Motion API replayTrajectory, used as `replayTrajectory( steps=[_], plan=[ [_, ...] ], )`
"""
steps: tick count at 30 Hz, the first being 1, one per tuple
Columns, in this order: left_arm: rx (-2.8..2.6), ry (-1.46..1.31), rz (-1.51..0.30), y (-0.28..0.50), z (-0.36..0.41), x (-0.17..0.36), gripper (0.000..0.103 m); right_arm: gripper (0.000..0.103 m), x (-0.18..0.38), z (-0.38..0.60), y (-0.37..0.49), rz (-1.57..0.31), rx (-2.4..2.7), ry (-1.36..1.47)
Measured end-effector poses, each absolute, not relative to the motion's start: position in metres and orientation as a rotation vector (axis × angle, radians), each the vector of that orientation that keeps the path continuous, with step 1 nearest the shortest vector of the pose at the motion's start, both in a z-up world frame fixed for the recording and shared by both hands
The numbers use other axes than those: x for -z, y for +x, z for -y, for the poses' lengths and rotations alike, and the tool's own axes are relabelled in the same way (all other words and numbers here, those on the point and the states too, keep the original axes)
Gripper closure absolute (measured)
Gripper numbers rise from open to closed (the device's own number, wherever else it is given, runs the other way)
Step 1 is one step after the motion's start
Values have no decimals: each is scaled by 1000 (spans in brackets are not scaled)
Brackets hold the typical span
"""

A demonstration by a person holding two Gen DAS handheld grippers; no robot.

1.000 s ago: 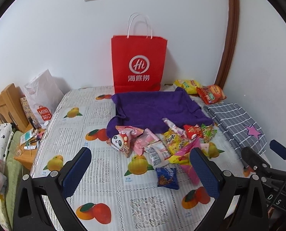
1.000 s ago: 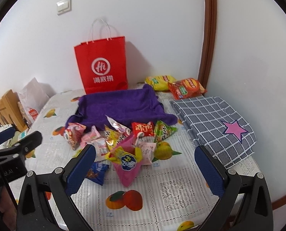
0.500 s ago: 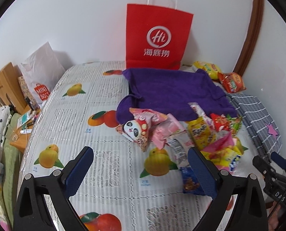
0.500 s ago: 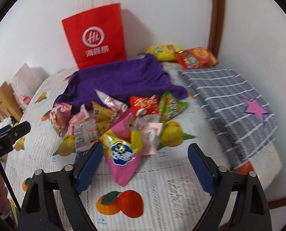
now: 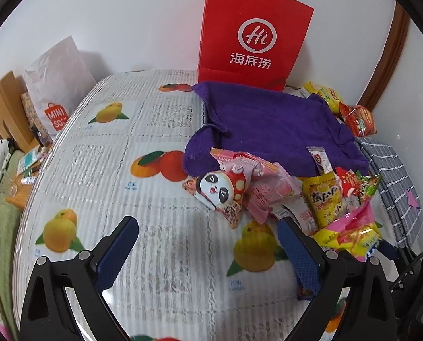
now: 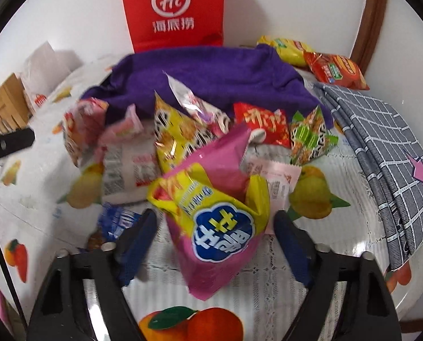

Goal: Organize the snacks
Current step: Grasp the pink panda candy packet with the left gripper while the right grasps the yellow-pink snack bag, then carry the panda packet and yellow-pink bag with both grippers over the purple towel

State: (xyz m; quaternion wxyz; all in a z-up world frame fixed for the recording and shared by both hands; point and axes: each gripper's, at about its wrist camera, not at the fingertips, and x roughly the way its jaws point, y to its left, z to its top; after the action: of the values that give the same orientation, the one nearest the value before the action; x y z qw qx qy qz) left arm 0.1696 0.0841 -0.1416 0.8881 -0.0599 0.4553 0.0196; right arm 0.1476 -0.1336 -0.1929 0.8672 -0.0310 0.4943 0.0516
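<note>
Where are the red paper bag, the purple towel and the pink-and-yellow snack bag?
red paper bag [image 5: 254, 37]: left wrist view, on its front panel by the logo.
purple towel [image 5: 268, 125]: left wrist view, on its flat middle.
pink-and-yellow snack bag [image 6: 221, 231]: right wrist view, on its blue logo patch.

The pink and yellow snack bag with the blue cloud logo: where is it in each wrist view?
Left wrist: pink and yellow snack bag at far right, beyond the right blue pad.
Right wrist: same bag low centre, between the right tongs.
Shared landmark: red paper bag against the wall.
</note>
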Motion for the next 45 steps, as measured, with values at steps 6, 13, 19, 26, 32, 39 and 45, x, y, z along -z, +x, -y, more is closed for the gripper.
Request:
replayTrajectory(
  steps=[6,13,19,26,32,39,45],
  plan=[
    [-44,-100,-957,191,-77,153,7,37,194,142,144,-1021,-127,-33],
    [-35,-88,-995,220,-69,174,19,38,196,146,143,-1015,-159,-16],
    [-18,-96,-1036,237,-64,193,35,38,194,151,142,-1018,-181,2],
    [1,-130,-1034,238,-70,197,54,38,189,148,141,-1013,-170,-5],
    [15,-140,-1024,223,-83,187,61,38,179,140,132,-995,-159,-30],
    [22,-162,-992,198,-98,166,61,39,162,134,124,-973,-144,5],
    [24,-152,-951,181,-99,141,61,39,142,129,118,-942,-146,21]
  ],
)
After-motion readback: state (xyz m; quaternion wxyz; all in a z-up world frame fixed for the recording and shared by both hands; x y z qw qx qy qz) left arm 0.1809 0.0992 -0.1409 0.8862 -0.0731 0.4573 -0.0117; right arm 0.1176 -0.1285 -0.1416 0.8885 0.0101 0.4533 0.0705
